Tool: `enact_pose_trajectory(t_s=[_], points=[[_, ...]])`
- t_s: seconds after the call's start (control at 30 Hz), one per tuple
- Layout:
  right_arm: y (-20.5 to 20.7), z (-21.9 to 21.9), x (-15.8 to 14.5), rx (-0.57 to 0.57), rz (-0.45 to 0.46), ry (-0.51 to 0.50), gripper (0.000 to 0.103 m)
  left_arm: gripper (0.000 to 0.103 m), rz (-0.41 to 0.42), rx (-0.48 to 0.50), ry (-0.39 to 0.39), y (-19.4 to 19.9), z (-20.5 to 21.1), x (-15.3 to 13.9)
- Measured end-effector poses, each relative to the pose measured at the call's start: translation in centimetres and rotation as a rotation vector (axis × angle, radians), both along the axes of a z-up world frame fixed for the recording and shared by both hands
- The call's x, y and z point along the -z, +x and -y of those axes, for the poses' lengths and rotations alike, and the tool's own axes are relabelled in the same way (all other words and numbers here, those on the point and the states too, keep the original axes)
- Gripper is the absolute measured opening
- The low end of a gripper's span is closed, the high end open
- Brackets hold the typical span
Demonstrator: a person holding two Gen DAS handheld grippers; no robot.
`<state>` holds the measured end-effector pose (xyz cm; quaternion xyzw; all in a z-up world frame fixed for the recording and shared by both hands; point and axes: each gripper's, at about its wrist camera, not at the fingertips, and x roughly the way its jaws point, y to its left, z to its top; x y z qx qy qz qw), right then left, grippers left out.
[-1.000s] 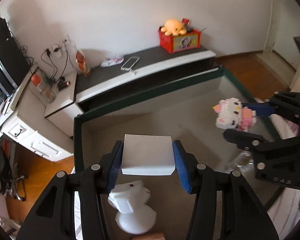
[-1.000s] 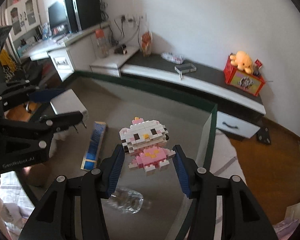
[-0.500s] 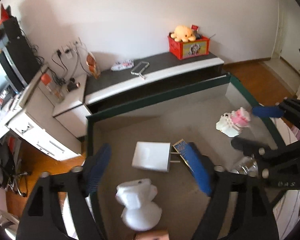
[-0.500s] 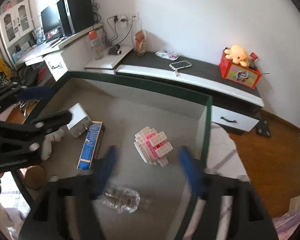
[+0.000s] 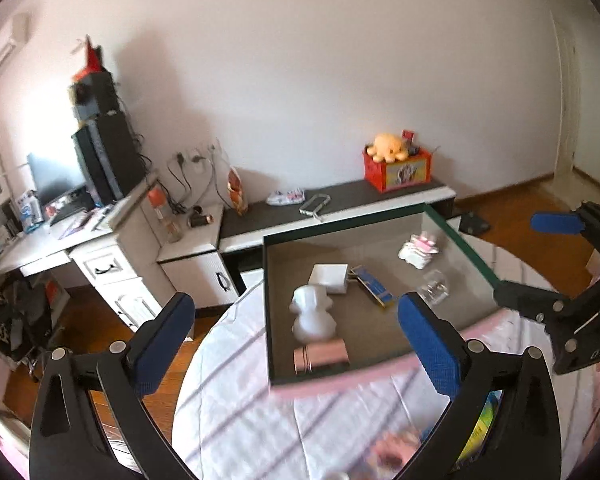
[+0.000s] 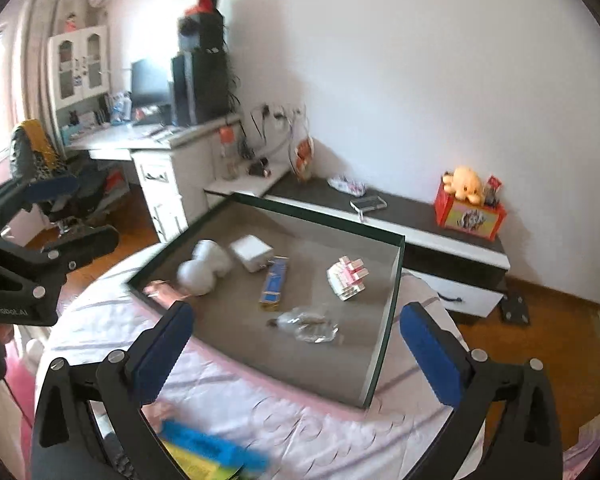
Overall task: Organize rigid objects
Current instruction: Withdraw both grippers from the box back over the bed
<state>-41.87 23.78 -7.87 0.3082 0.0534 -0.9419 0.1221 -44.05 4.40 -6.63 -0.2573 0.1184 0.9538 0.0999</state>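
Both claws, left [image 5: 296, 340] and right [image 6: 296, 344], are opening empty and pulled back; the white box [image 5: 329, 279] and block cat [image 6: 348, 278], gripped before, lie in the tray [image 6: 392, 292].

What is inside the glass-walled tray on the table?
Inside the tray: a white figurine, white charger, blue box, pink block toy, clear plastic item, pink box. Under the figurine is hidden.

Left hand-held gripper [image 5: 296, 336]: jaws opening, spread wide, nothing between the blue pads, pitched downward. Right hand-held gripper [image 6: 296, 338]: same, jaws opening, wide, empty, pitched down. Each shows in the other's view at the frame edge, side by side, well apart.
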Motion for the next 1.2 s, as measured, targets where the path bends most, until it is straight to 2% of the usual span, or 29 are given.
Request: enact_pose_trajectory(t_s=[0.13,0.33,0.53,0.73,0.9,1.03,1.2], points=[[5.4,1.3,-1.3,-0.009,-0.087,-0.004,0.103,0.103,-0.1,-0.055,0.027,6.4,1.3,-0.8],[12.3,2.5,-2.1,0.045,-0.198,0.023,0.103,0.103,-0.153,-0.129,0.039,13.1,2.5,-0.3],[18.7,3.1,-1.8,0.145,-0.285,0.024,0.103,0.103,-0.195,-0.196,0.071,19.0,4.5,0.3],[22.2,2.9,-1.0,0.169,-0.288,-0.058,0.103,0.103,-0.161,-0.194,0.103,22.5,6.0,1.4],[23.3,3.0,-0.6,0.177,-0.271,-0.039,0.103,0.103,-0.152,-0.198,0.126,23.6,6.4,1.6],[24.4,3.2,-0.3,0.181,-0.266,-0.032,0.103,0.103,-0.143,-0.164,0.143,24.2,6.0,1.7],[25.0,2.8,-0.1,0.193,-0.255,-0.018,0.103,0.103,-0.136,-0.137,0.121,24.3,4.9,1.9]])
